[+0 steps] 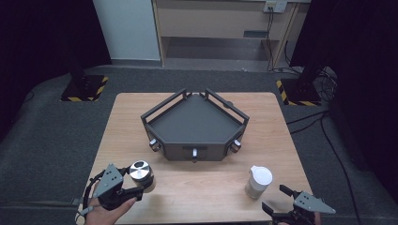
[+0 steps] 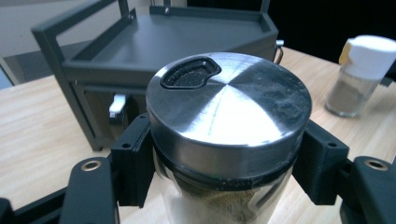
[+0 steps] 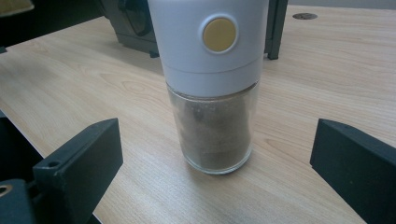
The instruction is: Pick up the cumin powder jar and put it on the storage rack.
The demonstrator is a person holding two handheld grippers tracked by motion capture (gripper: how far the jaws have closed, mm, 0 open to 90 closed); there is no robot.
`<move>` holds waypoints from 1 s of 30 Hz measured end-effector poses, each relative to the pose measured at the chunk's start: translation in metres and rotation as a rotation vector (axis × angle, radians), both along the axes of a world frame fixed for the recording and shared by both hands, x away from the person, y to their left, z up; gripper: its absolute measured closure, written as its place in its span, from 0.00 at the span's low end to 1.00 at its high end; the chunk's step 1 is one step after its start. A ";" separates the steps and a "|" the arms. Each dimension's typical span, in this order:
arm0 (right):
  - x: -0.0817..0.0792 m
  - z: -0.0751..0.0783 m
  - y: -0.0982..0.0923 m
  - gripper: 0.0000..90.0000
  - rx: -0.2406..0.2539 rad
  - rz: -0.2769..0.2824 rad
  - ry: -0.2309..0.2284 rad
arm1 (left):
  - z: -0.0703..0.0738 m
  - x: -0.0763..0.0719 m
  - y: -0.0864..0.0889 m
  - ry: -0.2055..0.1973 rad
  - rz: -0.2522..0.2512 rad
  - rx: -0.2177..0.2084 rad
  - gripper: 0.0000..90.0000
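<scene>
A glass shaker with a brushed steel lid [image 1: 141, 174] [image 2: 229, 109] is held off the table at the front left. My left gripper [image 1: 136, 185] [image 2: 229, 168] is shut on it, one jaw on each side of the jar just under the lid. A glass jar with a white cap [image 1: 258, 181] [image 3: 211, 84] and brown powder inside stands upright on the table at the front right. My right gripper [image 1: 276, 199] [image 3: 215, 172] is open just in front of that jar, its jaws wide on either side and apart from the glass.
A dark grey corner shelf rack [image 1: 155, 133] [image 2: 84, 60] with rails and small knobs sits in the middle of the wooden table [image 1: 211, 187]. Beyond the table lie grey floor, two black stands with striped bases [image 1: 82, 89], and cables.
</scene>
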State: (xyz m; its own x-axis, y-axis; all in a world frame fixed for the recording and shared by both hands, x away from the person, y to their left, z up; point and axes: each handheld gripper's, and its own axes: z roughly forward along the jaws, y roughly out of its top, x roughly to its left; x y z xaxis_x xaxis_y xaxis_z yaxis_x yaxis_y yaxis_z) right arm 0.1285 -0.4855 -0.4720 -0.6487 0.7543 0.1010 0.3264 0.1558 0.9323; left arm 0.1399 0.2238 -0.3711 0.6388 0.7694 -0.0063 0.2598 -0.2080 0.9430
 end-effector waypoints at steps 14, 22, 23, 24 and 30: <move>0.002 0.000 0.004 0.03 -0.003 0.015 0.007 | 0.041 0.042 -0.025 -0.042 -0.031 -0.005 0.34; 0.002 0.000 0.004 0.03 -0.004 0.019 0.009 | 0.060 0.069 -0.032 -0.068 -0.026 0.004 0.34; 0.002 0.001 0.005 0.03 -0.004 0.019 0.009 | 0.061 0.073 -0.034 -0.071 -0.023 0.002 0.34; 0.002 0.001 0.005 0.03 -0.004 0.020 0.009 | 0.062 0.076 -0.035 -0.074 -0.021 0.005 0.34; 0.002 0.000 0.004 0.03 -0.004 0.017 0.012 | 0.062 0.098 -0.041 -0.076 -0.020 0.021 0.34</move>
State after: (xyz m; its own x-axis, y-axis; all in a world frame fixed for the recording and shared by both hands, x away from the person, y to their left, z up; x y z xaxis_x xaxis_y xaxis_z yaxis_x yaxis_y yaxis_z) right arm 0.1308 -0.4811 -0.4716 -0.6604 0.7435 0.1055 0.3346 0.1655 0.9277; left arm 0.2374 0.1828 -0.3091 0.6517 0.7562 0.0590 0.1831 -0.2323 0.9553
